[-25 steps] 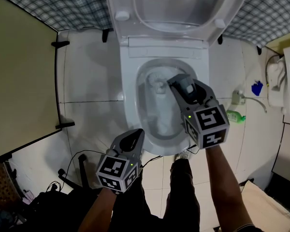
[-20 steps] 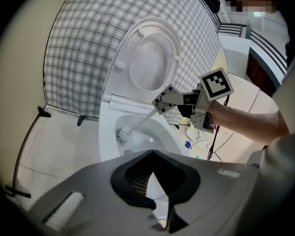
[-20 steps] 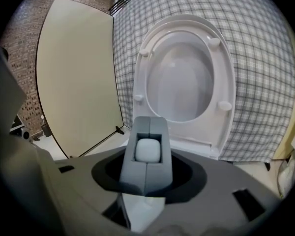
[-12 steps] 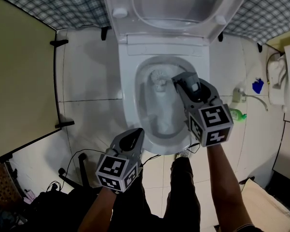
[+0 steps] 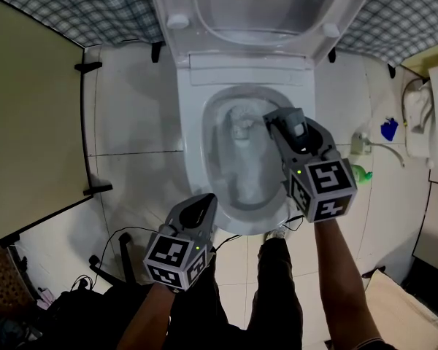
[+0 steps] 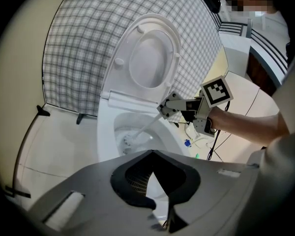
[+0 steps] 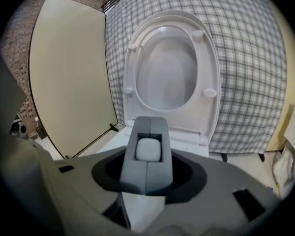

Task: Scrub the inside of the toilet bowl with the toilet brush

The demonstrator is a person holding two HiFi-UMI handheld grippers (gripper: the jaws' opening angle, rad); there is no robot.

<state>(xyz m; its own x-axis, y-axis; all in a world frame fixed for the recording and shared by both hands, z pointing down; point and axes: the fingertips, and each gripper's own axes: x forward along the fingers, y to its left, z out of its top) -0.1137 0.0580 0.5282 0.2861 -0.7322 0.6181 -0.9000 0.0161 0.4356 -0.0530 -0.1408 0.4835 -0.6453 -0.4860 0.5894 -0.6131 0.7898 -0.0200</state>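
Clamping the toilet brush [image 5: 239, 127] by its handle, the jaws of the right gripper [image 5: 283, 121] point the shaft toward nine o'clock into the toilet bowl [image 5: 193, 159]; the left gripper [image 5: 202, 204], jaws together and empty, sits farther off.

floor [image 5: 131, 122]: pale glossy tiles | toilet [image 5: 193, 159]: stands on it, centre | green bottle [image 5: 356, 174]: on the tiles near the toilet's right side | black cables [image 5: 106, 257]: loose, lower left
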